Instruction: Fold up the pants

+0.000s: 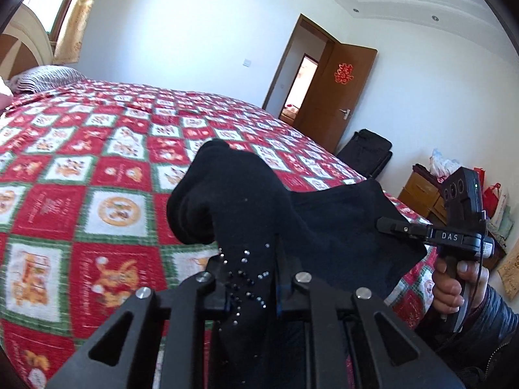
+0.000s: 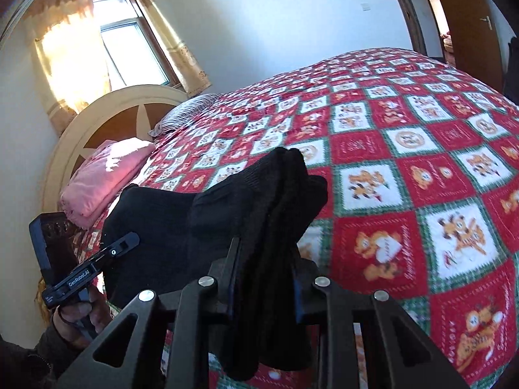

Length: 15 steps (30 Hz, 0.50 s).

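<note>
1. Black knit fabric of the pants (image 1: 246, 214) fills the near foreground of both wrist views; the left tool (image 1: 249, 291) is clamped on a bunch of it that carries small shiny studs, with a rounded fold of cloth standing up past its fingers.
2. The right tool (image 2: 264, 278) is likewise pinched tight on a thick, ribbed bundle of the same pants (image 2: 269, 194).
3. Between the two grips the cloth spans as a dark sheet, held up off the bed (image 1: 97, 162) and not lying on it; the lower part of the garment drops out of sight.
4. By my reading the step in hand is carrying the lifted pants over the bed, before any fold has been laid.
5. The next move likely calls for both tools to keep their grip, pull apart to take out slack, and lower the cloth flat onto the red checked quilt.
6. Farther off lie a pink folded cloth (image 2: 103, 175) and a striped pillow (image 2: 185, 110) near the headboard.
</note>
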Each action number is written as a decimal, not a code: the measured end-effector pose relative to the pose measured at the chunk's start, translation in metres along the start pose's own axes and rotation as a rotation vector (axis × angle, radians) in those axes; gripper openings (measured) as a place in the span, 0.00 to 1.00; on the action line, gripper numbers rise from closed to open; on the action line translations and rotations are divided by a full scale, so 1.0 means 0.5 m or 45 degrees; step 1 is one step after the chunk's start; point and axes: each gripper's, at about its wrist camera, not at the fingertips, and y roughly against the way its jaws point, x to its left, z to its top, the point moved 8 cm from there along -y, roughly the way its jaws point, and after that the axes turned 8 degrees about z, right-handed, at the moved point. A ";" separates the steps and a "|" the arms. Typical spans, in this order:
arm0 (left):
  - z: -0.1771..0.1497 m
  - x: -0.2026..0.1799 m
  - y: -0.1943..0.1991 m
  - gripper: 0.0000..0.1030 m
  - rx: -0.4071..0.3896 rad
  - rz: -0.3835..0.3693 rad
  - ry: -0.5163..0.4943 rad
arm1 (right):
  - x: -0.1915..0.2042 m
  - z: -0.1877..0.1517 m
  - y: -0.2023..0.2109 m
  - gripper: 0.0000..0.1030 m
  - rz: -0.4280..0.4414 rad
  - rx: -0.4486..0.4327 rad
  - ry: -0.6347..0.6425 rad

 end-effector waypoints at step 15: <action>0.057 0.142 0.067 0.17 -0.118 0.214 0.034 | 0.139 0.082 -0.156 0.25 0.089 0.052 0.132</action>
